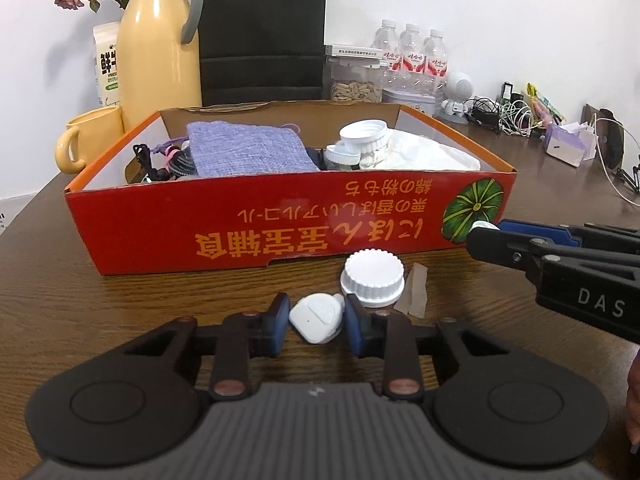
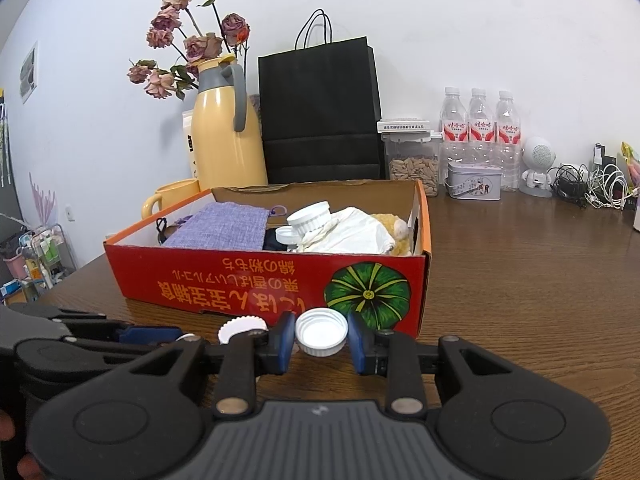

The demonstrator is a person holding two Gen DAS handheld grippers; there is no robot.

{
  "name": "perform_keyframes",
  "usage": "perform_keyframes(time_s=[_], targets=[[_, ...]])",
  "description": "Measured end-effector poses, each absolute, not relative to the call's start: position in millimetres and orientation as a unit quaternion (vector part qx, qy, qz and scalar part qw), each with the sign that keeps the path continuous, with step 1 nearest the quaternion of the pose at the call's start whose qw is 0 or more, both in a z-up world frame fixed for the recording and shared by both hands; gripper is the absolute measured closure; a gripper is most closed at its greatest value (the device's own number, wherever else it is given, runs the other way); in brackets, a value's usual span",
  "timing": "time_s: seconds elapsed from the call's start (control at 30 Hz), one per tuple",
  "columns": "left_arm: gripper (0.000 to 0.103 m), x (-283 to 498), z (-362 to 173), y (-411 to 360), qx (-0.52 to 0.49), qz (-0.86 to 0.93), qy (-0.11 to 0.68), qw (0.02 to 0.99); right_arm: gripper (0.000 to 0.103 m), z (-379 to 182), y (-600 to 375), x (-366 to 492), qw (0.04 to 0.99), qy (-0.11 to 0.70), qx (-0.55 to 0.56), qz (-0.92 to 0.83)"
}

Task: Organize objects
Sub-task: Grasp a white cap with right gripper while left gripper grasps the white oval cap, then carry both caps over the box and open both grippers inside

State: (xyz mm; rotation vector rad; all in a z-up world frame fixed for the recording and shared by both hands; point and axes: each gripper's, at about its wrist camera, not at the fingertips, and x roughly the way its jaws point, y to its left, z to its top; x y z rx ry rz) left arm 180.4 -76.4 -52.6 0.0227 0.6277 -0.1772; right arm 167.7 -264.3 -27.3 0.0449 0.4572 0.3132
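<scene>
Your left gripper has its jaws pinched on the small white rounded case lying on the table, your right gripper clamps an upturned white cap, and the red cardboard box lies straight ahead of both.

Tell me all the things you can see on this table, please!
Red cardboard box: one, red, middle of table.
Lilac woven pouch: one, lilac, inside box, left.
Crumpled white cloth: one, white, inside box, right.
White ribbed screw lid: one, white, on table before box.
Yellow thermos jug: one, yellow, behind box.
Yellow mug: one, yellow, beside jug.
Black paper bag: one, black, against wall.
Clear water bottles: three, clear with red labels, against wall.
Brown wooden table: one, brown, under everything.
Left gripper: one, black and blue, shut on white rounded plastic piece.
Right gripper: one, black and blue, shut on white open cap.
</scene>
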Motion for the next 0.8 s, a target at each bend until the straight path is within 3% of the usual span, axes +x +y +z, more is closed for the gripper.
perform_keyframes(time_s=[0.37, 0.8], targets=[[0.073, 169, -40, -75, 0.013, -0.092, 0.277, 0.956, 0.076, -25, -259, 162, 0.964, 0.211, 0.009, 0.16], [0.073, 188, 18, -46, -0.016, -0.069, 0.2, 0.977, 0.076, 20, -236, 170, 0.971, 0.156, 0.008, 0.181]])
